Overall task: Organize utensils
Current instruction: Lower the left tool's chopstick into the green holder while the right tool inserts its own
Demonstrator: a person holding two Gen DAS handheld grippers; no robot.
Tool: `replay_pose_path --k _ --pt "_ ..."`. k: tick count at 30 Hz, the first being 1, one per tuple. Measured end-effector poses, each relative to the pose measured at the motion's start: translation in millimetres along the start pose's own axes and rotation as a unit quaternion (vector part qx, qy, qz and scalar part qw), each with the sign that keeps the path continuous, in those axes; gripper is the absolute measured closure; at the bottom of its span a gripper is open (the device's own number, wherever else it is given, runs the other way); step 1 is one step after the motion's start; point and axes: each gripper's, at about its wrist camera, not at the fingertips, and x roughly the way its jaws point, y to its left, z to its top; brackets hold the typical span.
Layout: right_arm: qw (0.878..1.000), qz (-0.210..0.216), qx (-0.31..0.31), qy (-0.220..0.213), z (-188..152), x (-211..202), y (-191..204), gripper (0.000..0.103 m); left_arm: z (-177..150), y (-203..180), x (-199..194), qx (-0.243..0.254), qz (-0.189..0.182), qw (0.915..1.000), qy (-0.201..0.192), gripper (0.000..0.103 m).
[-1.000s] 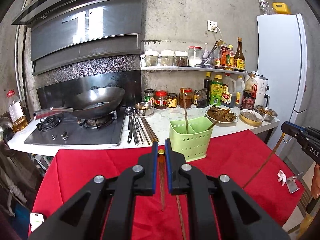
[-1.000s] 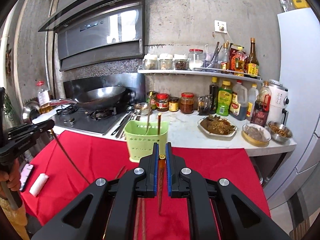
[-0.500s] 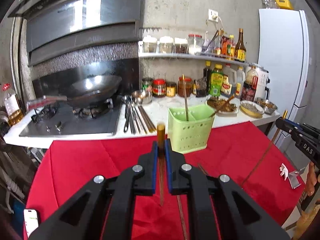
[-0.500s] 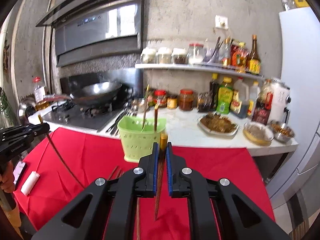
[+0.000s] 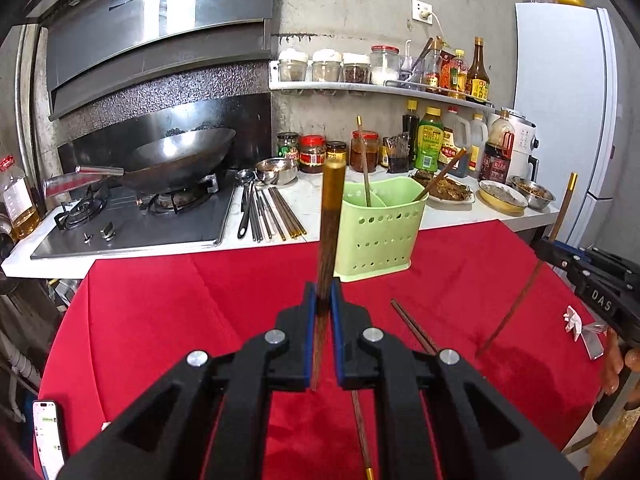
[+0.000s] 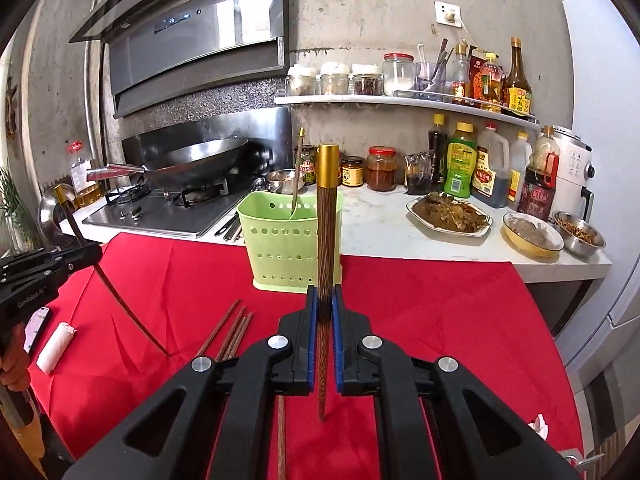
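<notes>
Both grippers clamping one dark wooden chopstick each, short of the green utensil holder.

The left gripper (image 5: pixel 324 300) is gripping its chopstick (image 5: pixel 330 216) upright, gold cap up; the right gripper (image 6: pixel 325 300) is doing the same with a second chopstick (image 6: pixel 326 232). Compared with a second ago, both sticks are standing taller, their caps now overlapping the green utensil holder (image 6: pixel 280 248) behind. The holder is sitting at the red cloth's (image 5: pixel 160 312) far edge, against the counter, with open cloth before it. Loose chopsticks (image 6: pixel 234 328) are lying partly hidden beneath the fingers.
</notes>
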Motion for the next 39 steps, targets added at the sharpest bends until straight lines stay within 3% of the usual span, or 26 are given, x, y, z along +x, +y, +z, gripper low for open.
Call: replay_pose_path --k 15,24,32,39 --pt "0.999 0.018 -0.022 -0.021 26.2 -3.3 14.8 0.096 39.3 -24.3 -9.8 0.016 -0.012 0.9985 -0.051 0.096" --pt "0.994 0.036 -0.042 -0.097 97.5 -9.1 35.8 0.096 105.1 -42.9 -21.2 0.025 -0.028 0.9918 -0.122 0.096" --pt "0.989 0.025 -0.033 -0.142 157.7 15.6 32.5 0.096 163.5 -49.5 13.1 0.021 -0.023 0.9905 -0.134 0.096" --pt "0.993 0.014 -0.018 -0.114 176.8 71.6 14.9 0.096 179.1 -41.7 72.8 0.004 -0.032 0.9945 -0.1 0.096"
